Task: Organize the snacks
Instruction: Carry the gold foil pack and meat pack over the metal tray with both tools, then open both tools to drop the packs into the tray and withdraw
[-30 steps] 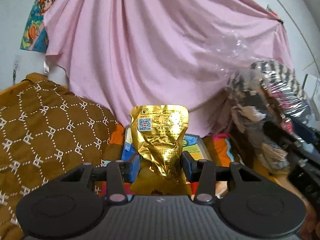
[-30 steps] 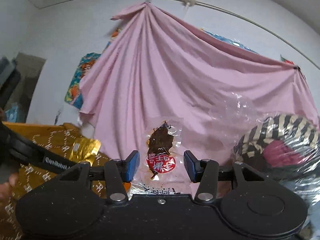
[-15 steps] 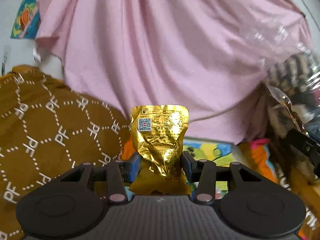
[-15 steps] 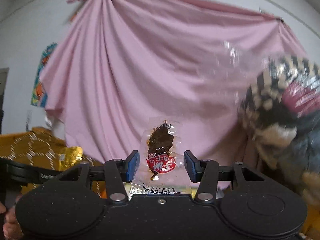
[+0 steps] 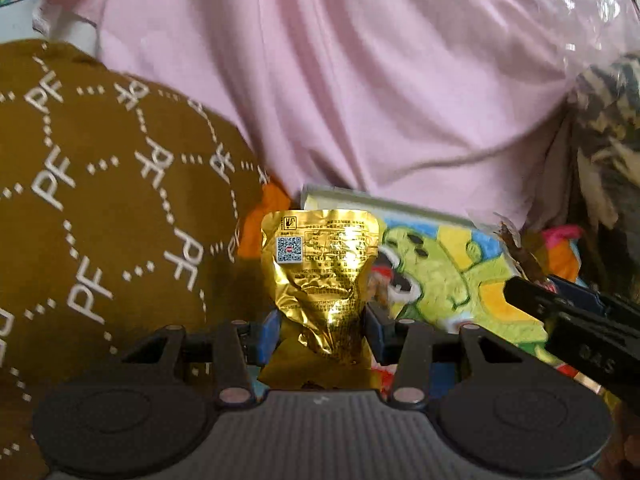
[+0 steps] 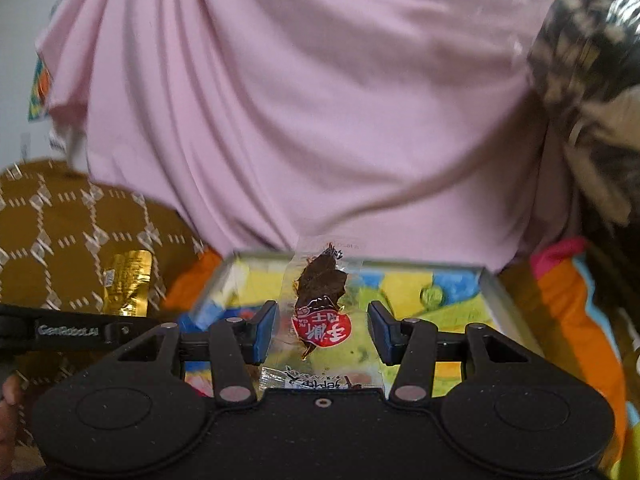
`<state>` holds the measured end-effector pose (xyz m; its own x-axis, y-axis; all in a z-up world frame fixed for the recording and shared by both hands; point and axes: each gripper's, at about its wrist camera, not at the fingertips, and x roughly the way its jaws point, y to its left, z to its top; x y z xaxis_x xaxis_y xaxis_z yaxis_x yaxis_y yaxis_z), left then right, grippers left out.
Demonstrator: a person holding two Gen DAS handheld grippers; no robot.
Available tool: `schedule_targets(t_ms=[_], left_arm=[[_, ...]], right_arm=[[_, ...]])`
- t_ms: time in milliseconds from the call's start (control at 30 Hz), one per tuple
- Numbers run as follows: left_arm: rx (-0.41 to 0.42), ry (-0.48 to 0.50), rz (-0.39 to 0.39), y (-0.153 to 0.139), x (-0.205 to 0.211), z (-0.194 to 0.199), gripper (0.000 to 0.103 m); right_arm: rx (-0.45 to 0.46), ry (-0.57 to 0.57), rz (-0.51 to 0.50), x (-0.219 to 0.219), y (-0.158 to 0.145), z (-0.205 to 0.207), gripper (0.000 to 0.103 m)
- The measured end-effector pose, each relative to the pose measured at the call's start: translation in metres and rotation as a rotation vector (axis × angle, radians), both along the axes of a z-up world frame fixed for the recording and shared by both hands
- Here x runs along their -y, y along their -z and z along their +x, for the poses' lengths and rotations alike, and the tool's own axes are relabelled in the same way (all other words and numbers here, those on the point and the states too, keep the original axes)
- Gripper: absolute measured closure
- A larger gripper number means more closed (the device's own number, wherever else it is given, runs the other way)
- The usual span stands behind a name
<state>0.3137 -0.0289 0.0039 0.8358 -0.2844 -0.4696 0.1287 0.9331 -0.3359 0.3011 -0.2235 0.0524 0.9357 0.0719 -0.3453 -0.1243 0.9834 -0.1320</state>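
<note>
My left gripper (image 5: pixel 322 330) is shut on a crinkled gold foil pouch (image 5: pixel 320 264) that stands upright between its blue pads. My right gripper (image 6: pixel 322 330) is shut on a clear packet (image 6: pixel 320 308) holding a dark dried snack with a red round label. Both hang just in front of a shallow tin box (image 6: pixel 494 280) with a colourful cartoon print inside (image 5: pixel 440 268). In the left wrist view the right gripper's black arm (image 5: pixel 568 324) comes in from the right. The right wrist view shows the gold pouch (image 6: pixel 128 282) at the left.
A brown cushion with a white pattern (image 5: pixel 100 208) lies left of the box. A pink cloth (image 5: pixel 360 80) hangs behind it. A plastic-wrapped striped bundle (image 6: pixel 588 60) sits at the right. Orange patterned fabric (image 6: pixel 568 312) lies under the box.
Both grippers have tipped downward and come closer to the box, which now fills the lower middle of each view. Each keeps its packet.
</note>
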Motion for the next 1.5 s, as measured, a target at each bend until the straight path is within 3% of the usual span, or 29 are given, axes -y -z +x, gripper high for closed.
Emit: schedule_targets(t_ms=[567, 1233, 1500], left_arm=[[-0.03, 0.069, -0.019, 0.017, 0.003, 0.016, 0.053], [0.027, 0.154, 0.042, 0.01, 0.03, 0.01, 0.052], [0.021, 0.155, 0.002, 0.011, 0.028, 0.012, 0.033]], right_arm=[[-0.13, -0.006, -0.091, -0.027, 0.053, 0.032, 0.052], [-0.167, 0.007, -0.125, -0.023, 0.064, 0.031, 0.052], [-0.161, -0.006, -0.135, -0.019, 0.07, 0.025, 0.029]])
